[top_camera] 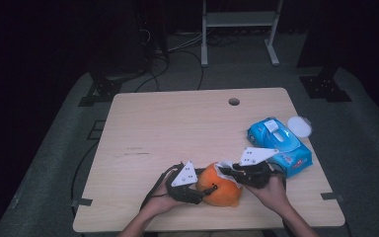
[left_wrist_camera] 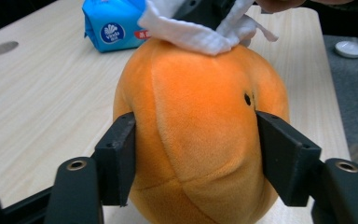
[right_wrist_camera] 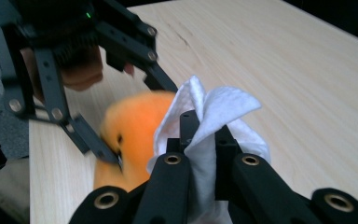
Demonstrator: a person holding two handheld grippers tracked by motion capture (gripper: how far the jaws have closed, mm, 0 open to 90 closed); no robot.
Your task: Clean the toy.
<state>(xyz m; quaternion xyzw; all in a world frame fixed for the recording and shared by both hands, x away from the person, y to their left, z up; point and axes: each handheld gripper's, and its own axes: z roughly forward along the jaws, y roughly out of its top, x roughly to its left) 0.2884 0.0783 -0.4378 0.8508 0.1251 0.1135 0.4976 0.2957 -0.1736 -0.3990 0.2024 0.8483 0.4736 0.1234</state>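
Ideally the left gripper [left_wrist_camera: 193,154] keeps its jaws clamped on the orange plush fruit [left_wrist_camera: 200,135] at the table's [top_camera: 153,128] near edge — while the right gripper [right_wrist_camera: 200,140], pinched on the white wipe [right_wrist_camera: 214,112], rubs gently across its top.

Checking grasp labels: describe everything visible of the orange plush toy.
The orange plush toy is rounded, fuzzy fabric with stitched seams and a small black dot eye. It sits on the table near the front edge. The left gripper clamps its sides; a white wipe, pinched by the right gripper, rests on its top.
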